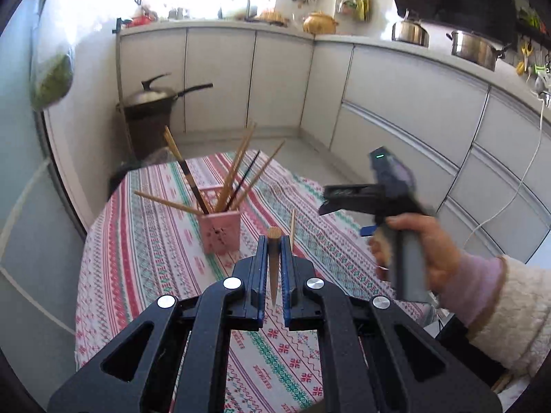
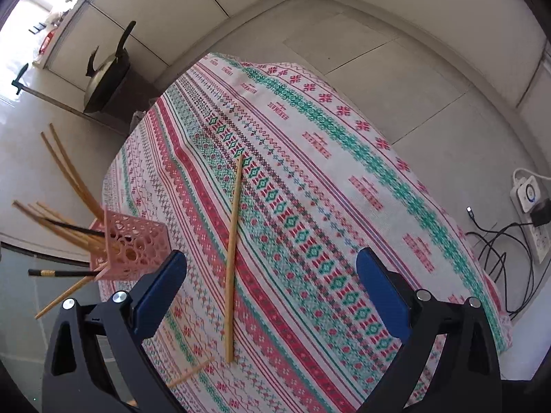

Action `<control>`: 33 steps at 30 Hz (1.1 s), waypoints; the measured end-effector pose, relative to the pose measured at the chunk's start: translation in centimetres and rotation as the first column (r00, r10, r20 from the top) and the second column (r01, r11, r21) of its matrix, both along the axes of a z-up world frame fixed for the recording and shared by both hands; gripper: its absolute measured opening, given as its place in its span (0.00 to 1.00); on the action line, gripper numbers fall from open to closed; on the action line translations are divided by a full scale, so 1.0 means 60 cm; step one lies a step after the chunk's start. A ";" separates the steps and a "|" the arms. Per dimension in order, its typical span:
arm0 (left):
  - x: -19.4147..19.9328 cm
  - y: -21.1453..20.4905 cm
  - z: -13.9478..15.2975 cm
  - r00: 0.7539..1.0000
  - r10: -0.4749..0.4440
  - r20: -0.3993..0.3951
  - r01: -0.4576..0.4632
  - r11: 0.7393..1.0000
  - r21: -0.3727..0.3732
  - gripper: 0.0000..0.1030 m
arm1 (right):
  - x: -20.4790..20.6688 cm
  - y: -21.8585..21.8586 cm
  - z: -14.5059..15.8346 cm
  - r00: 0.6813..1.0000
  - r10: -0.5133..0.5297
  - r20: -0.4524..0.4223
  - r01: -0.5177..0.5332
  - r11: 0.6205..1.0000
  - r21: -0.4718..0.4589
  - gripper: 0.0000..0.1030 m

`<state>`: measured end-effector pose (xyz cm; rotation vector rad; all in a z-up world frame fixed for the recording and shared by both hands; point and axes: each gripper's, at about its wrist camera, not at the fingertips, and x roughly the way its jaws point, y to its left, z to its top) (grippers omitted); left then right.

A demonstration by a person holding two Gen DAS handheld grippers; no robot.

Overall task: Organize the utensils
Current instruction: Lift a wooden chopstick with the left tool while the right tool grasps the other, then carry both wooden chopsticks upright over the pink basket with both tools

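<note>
Chopsticks mostly stand in the pink holder (image 1: pixel 220 229) on the bench (image 2: pixel 344 158). Left tool (image 1: pixel 274 251) clamps one chopstick (image 1: pixel 274 265), likely bound for the holder; right tool (image 2: pixel 272 275) gapes wide above another chopstick (image 2: pixel 233 251) lying loose.

On the table (image 1: pixel 144 241) the utensil holder (image 1: pixel 220 230) stands left of centre, with several chopsticks (image 1: pixel 237 168) inside it fanning out – some to the left, some to the right. A single chopstick (image 2: pixel 233 254) lies flat on the tablecloth (image 2: pixel 310 189) to the right of the holder. Another chopstick (image 1: pixel 274 261) sits between the left gripper (image 1: pixel 274 241) fingers, nearer than the holder. The right gripper (image 2: pixel 272 268) hangs above the lying chopstick. Beyond the far left corner a lidded pan (image 1: pixel 155 96) rests on a stand – cabinets behind it.
</note>
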<state>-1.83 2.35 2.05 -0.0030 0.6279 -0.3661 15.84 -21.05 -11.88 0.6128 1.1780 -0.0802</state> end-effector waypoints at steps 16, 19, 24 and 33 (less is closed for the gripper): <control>-0.003 0.069 0.024 0.996 0.073 0.050 -0.068 0.994 -0.086 0.06 | 0.129 0.069 -0.092 0.997 0.028 -0.078 -0.039 0.989 -0.146 0.06; 0.000 0.072 0.025 0.995 0.087 0.046 -0.083 0.992 -0.093 0.06 | 0.094 0.055 -0.069 0.999 0.037 -0.031 -0.041 0.990 -0.135 0.06; 0.003 0.069 0.025 0.993 0.113 0.038 -0.109 0.990 -0.093 0.06 | 0.010 0.040 0.010 0.991 0.076 0.109 -0.064 0.992 -0.110 0.06; -0.003 0.054 0.048 0.989 0.141 0.045 -0.135 0.984 -0.114 0.06 | -0.136 0.023 0.148 0.938 0.106 0.331 -0.096 0.994 -0.048 0.06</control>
